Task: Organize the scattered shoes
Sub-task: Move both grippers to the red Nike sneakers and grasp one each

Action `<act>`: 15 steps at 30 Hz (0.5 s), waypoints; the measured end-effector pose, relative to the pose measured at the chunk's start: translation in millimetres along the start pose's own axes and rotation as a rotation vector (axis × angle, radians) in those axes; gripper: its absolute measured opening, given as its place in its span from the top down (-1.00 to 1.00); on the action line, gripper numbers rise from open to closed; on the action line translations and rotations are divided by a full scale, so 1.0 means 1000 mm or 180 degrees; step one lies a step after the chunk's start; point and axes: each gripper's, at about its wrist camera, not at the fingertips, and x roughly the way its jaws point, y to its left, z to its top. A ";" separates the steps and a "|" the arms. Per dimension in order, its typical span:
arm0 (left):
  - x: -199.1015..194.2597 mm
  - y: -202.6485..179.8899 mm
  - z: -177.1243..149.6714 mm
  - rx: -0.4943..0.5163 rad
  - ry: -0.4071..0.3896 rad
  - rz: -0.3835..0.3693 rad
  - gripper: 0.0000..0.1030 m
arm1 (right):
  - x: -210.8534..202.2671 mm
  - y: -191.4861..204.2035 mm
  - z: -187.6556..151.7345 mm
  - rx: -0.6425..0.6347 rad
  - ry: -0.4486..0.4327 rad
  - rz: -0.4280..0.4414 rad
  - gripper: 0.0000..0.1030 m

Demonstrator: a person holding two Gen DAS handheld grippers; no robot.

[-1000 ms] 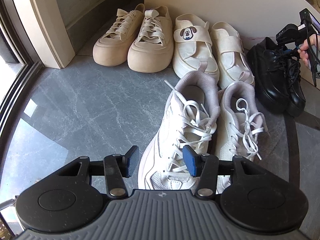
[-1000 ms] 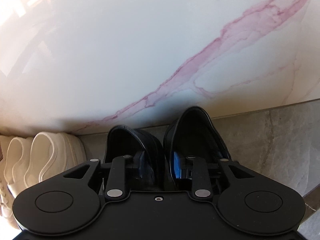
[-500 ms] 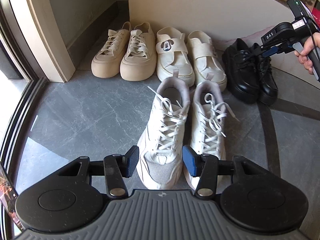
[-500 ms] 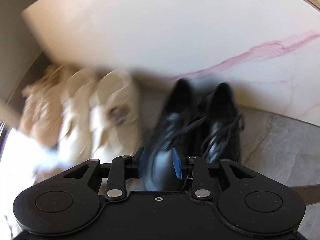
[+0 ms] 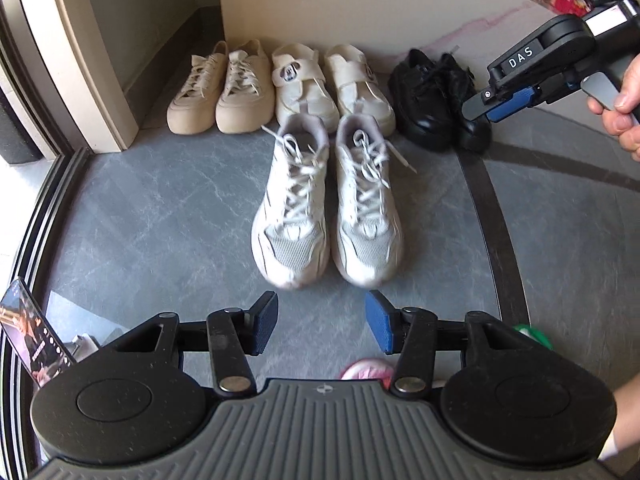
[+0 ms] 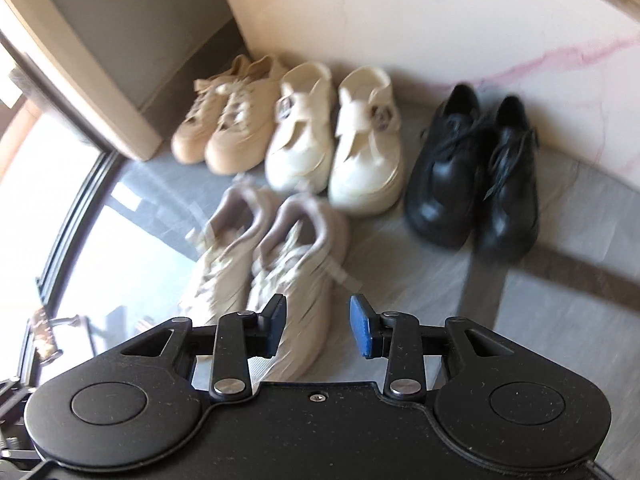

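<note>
1. Four pairs counted on the floor point(image 5: 160, 220): beige lace-ups point(image 5: 220, 88), cream strap shoes point(image 5: 332, 84) and black shoes point(image 5: 436, 100) side by side along the wall point(image 5: 360, 0), heels against it. White sneakers point(image 5: 326, 208) in a second row, just in front of the cream pair, toes pointing away from the wall.
2. Right hand-held gripper point(image 6: 318, 326): a second ago down at the heels of the black shoes, pads level with their collars. Now lifted and pulled well back, with all four pairs in its view. Jaws opening, only floor and a sneaker toe behind the gap, so released and carrying nothing. Also visible from the left wrist, hovering just beside the black pair in the person's hand point(image 5: 624, 116).
3. Left hand-held gripper point(image 5: 322, 324): a second ago hanging over the sneaker laces. Now drawn back short of the toes, with bare floor between the pads. Half spread, unchanged in width, empty.
4. Meaning for the task, as a judgement: black pair apparently just set down as the last of the wall row, both tools retreating rather than reaching. No stray single shoe in either view. Sorting probably finished or nearly so, the only loose end being the sneakers standing out of line.
</note>
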 end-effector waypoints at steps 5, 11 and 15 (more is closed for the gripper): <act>0.017 -0.005 -0.030 0.0170 0.0309 -0.0042 0.09 | 0.001 0.030 -0.060 -0.0057 0.0178 0.0082 0.33; 0.044 -0.010 -0.071 0.0399 0.0769 -0.0096 0.08 | 0.017 0.057 -0.122 -0.0096 0.0474 0.0211 0.33; 0.060 -0.008 -0.086 0.0378 0.0918 -0.0098 0.08 | 0.040 0.064 -0.159 -0.0020 0.0848 0.0197 0.33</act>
